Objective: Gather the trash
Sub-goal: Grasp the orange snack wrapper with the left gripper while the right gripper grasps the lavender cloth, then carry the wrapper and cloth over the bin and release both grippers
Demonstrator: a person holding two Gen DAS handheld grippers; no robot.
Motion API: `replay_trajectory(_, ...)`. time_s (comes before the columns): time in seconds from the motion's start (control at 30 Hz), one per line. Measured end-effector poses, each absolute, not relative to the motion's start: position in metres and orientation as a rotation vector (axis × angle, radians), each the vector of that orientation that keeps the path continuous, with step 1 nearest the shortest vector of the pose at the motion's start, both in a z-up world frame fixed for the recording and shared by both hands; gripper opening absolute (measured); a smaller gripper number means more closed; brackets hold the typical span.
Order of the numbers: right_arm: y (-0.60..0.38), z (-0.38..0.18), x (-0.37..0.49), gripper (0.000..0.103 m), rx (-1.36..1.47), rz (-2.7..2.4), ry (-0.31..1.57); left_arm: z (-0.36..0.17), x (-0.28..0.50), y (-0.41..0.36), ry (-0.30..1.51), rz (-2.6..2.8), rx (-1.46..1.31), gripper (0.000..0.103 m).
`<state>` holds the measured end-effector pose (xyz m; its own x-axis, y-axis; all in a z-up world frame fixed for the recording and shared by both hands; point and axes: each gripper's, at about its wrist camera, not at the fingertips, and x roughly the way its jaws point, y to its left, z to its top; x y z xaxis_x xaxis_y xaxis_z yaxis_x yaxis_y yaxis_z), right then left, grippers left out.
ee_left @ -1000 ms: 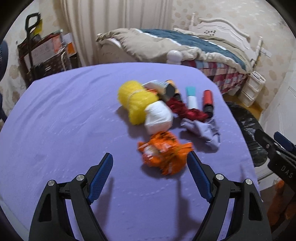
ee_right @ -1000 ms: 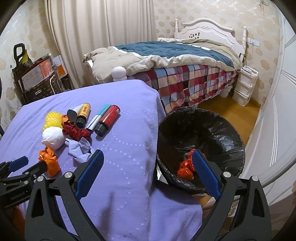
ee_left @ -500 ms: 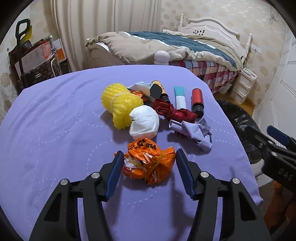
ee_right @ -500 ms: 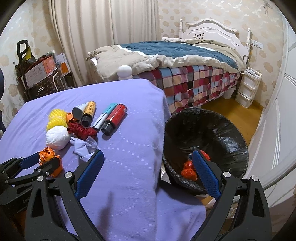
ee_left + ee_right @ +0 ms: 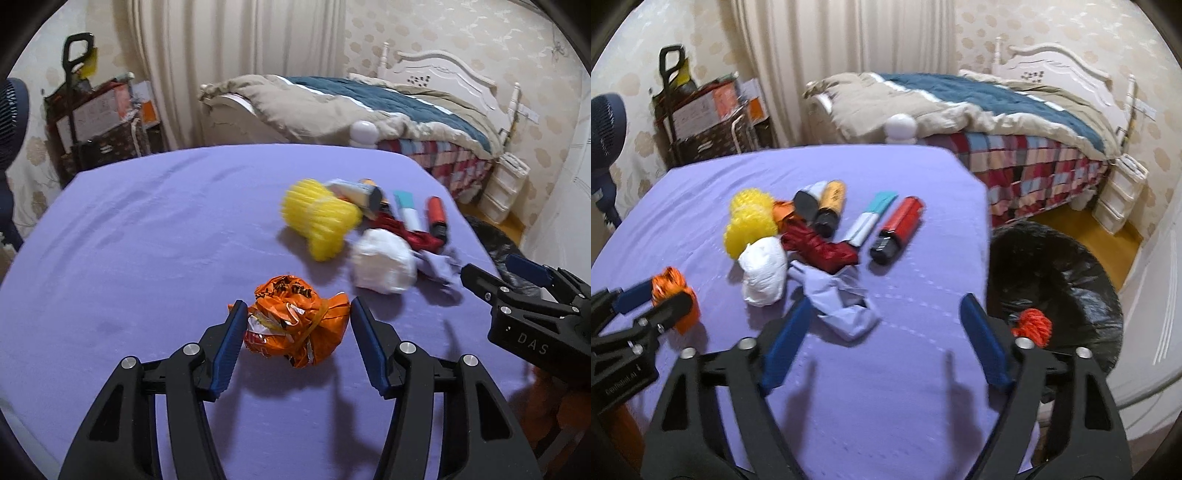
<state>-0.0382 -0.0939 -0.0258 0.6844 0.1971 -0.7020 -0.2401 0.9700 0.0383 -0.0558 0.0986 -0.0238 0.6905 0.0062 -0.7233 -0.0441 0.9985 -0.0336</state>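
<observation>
Here the left gripper (image 5: 295, 325) clamps an orange wrapper (image 5: 295, 325) on the purple cloth (image 5: 147, 240). The right gripper (image 5: 886, 325), its jaws just narrowing but still apart and empty, hangs over a lilac scrap (image 5: 842, 302) beside the black bin (image 5: 1071, 280).

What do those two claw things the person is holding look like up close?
Each tool, left and right, is a black plastic frame with triangular cut-outs and silver screws, ending in two fingers lined with ribbed blue pads. One body carries white "DAS" lettering. No cables show.
</observation>
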Motion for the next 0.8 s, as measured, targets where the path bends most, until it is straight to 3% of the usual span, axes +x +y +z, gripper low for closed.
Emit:
replay_trajectory(0.13,-0.079,-0.033,-0.029,0.066,-0.076,0.281,0.812,-0.026,-0.053,0.115,0.809,0.058,-0.072,0.057)
replay_trajectory(0.27,-0.069,-0.039,-0.022,0.046,-0.088,0.314,0.854,-0.029,-0.051,0.121,0.813,0.06,-0.089,0.057)
replay_trajectory(0.8,-0.087,-0.019,-0.041,0.046,-0.067,0.297,0.803,-0.016,-0.055,0.105,0.765,-0.001,-0.086,0.057)
